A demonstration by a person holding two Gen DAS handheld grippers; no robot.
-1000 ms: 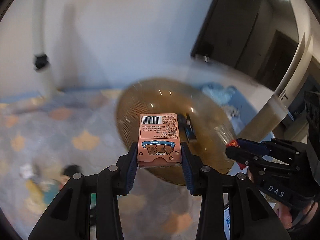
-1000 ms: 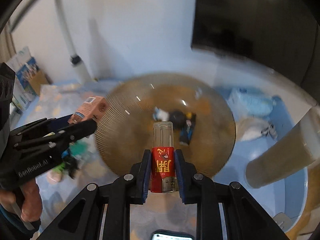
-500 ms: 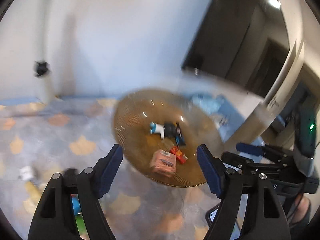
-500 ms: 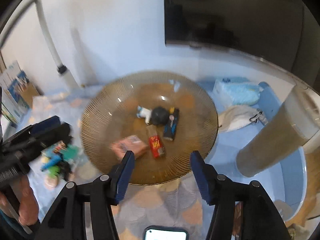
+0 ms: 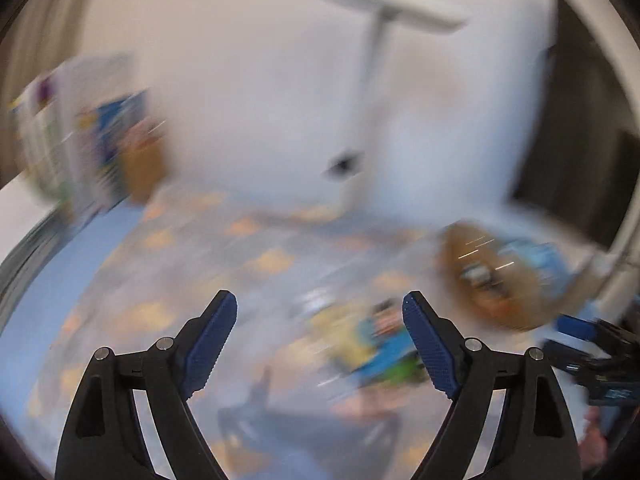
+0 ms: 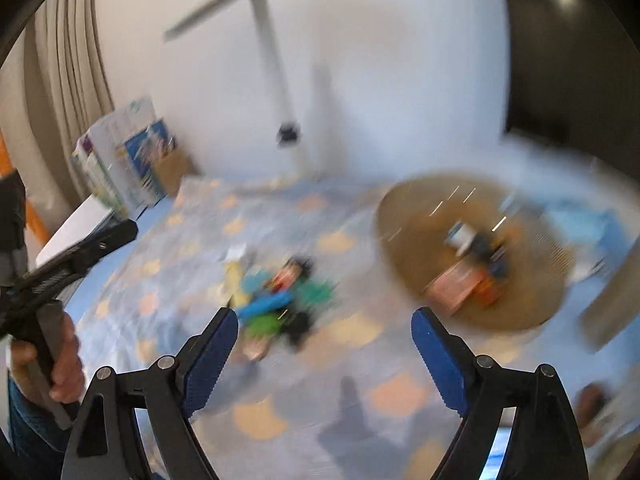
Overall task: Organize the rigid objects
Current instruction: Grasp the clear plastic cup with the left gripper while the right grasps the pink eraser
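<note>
On the patterned mat [image 6: 328,240], toy pile [image 6: 276,304], loaded brown plate [image 6: 472,252] apart, both jaws just opened wide, empty.

1. The left wrist view looks forward and down over the patterned mat [image 5: 168,312], between its own fingers [image 5: 428,344], with the wall [image 5: 260,112] behind.
2. The right wrist view faces the same way from further right, slightly steeper.
3. Both share the toy pile [image 6: 276,300] [image 5: 380,344], the dish [image 6: 472,252] [image 5: 492,272] and the lamp pole [image 6: 276,68] [image 5: 372,80].
4. Both are motion-blurred.
</note>
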